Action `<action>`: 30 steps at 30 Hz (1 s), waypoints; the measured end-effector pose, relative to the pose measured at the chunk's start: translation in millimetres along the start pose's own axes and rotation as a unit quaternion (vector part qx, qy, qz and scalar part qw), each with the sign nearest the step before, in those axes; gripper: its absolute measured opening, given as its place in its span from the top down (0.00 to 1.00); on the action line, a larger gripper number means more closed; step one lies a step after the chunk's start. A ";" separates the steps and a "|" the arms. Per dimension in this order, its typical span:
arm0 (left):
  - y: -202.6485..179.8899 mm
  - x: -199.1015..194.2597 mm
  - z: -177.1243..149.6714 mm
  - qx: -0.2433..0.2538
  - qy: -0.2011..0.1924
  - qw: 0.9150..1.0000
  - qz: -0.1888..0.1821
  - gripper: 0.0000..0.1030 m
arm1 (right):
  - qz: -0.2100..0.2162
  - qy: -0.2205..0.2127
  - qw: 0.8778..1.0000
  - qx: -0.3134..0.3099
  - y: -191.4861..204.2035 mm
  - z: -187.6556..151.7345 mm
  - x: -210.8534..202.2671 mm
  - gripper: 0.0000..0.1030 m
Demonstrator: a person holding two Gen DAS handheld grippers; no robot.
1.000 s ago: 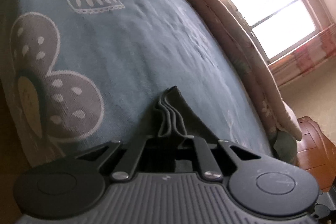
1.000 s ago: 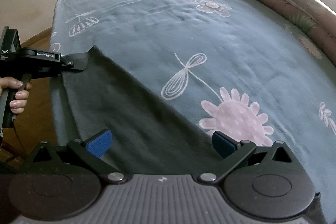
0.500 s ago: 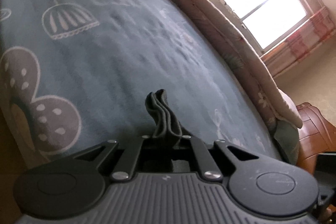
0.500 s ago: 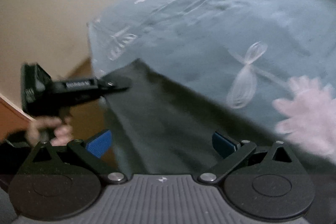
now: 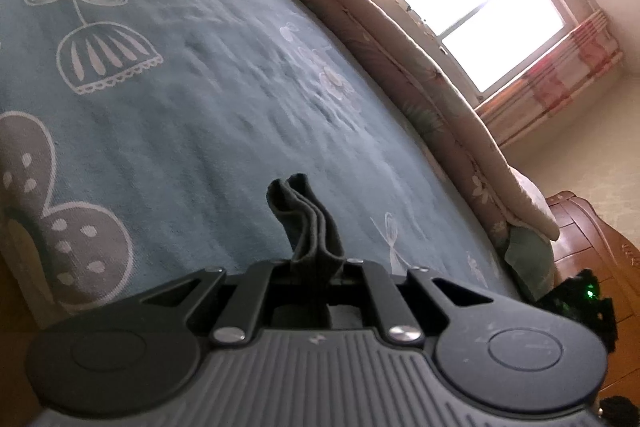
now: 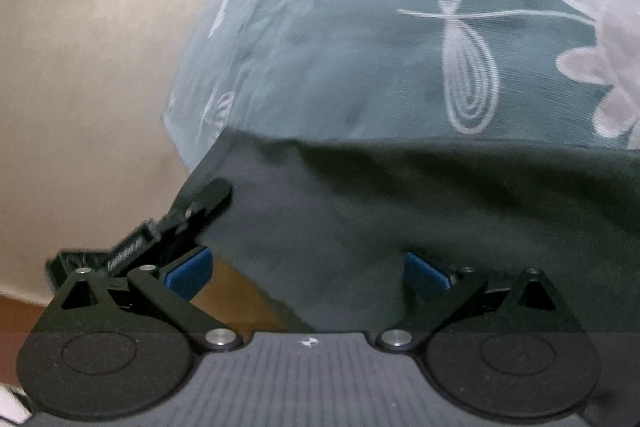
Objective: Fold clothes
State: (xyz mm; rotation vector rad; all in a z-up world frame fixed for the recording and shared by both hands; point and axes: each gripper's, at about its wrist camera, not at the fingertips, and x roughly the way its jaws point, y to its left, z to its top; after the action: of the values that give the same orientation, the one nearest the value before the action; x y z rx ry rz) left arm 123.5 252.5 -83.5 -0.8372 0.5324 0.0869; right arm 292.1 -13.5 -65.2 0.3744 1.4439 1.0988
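clearly soft and light, the dark grey garment [image 6: 400, 211] is draping limply over the bed [image 6: 360, 27] edge, its bunched corner pinched in the left hand-held gripper [image 5: 316, 263], the right hand-held gripper [image 6: 308, 271] gaping over its loose lower hem, the likeliest next hold.

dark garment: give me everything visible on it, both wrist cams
The dark garment is a plain, dark grey-green, soft matte cloth with no visible print. It lies spread over the near edge of the blue patterned bedspread, its far edge running nearly straight across. The left gripper is shut on one corner, where several bunched layers stick up between its fingers. In the right wrist view that gripper pinches the cloth's left corner. The right gripper is open, blue pads either side of the cloth.
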 end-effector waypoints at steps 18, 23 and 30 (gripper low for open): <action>4.0 -0.7 3.9 -0.007 0.005 1.000 -0.020 0.95 | -0.014 -0.051 0.997 0.048 -8.3 30.0 -4.8 0.00; 1.7 -1.4 3.5 -0.003 0.003 1.000 -0.017 0.95 | -0.015 -0.040 0.998 0.046 -4.9 24.1 -8.2 0.00; -5.6 -3.7 0.4 0.011 -0.002 1.000 -0.013 0.95 | -0.007 0.007 0.997 0.071 -7.0 -6.9 -11.1 0.00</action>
State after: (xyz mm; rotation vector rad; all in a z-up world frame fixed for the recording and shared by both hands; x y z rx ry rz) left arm 122.1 249.5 -77.7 -0.8219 0.5173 0.0594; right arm 291.0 -28.2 -65.3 0.4562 1.5385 0.9919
